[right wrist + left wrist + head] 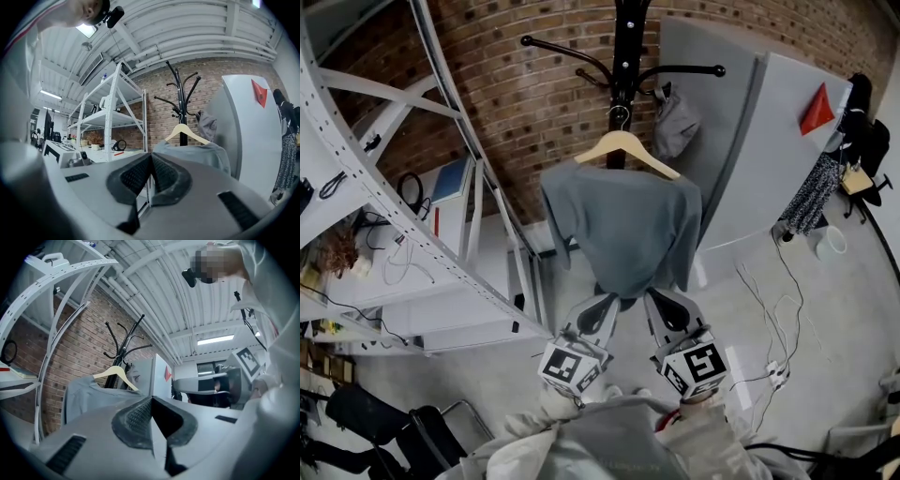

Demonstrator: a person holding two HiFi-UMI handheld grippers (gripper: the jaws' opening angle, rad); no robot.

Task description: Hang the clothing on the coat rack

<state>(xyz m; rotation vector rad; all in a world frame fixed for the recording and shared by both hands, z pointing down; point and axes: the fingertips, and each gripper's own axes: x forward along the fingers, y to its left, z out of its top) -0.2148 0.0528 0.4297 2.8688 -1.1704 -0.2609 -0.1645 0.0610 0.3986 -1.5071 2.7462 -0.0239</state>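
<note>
The grey shirt (pixel 623 234) hangs on a wooden hanger (pixel 623 145), right in front of the tall black coat rack (pixel 628 47) by the brick wall (pixel 516 103). The hanger's little metal hook seems to sit on the rack, but it is small and I can't be sure which arm it is on.

The left gripper (pixel 607 300) and the right gripper (pixel 658 298) are side by side just under the shirt's bottom edge. The left fingers (pixel 136 420) are closed tight together with nothing in them. The right fingers (pixel 129 176) are closed too, and no cloth is caught between them.

I think the shirt is soft, light and floppy. It will sag and swing if you pull it, and it could slip off the smooth wood. The hanger is hard and stiff, with a curve like a bent stick. If it needs moving, the best place to hold is the hanger near its hook, not the loose cloth. To tidy the shirt, pinch it gently at a shoulder.

The rack is thin shiny metal with curly arms and round tips. A small grey floppy thing (pixel 675 127) hangs on one arm. White metal shelves (pixel 394 187) stand to the left, and a flat grey panel (pixel 769 141) stands to the right.
</note>
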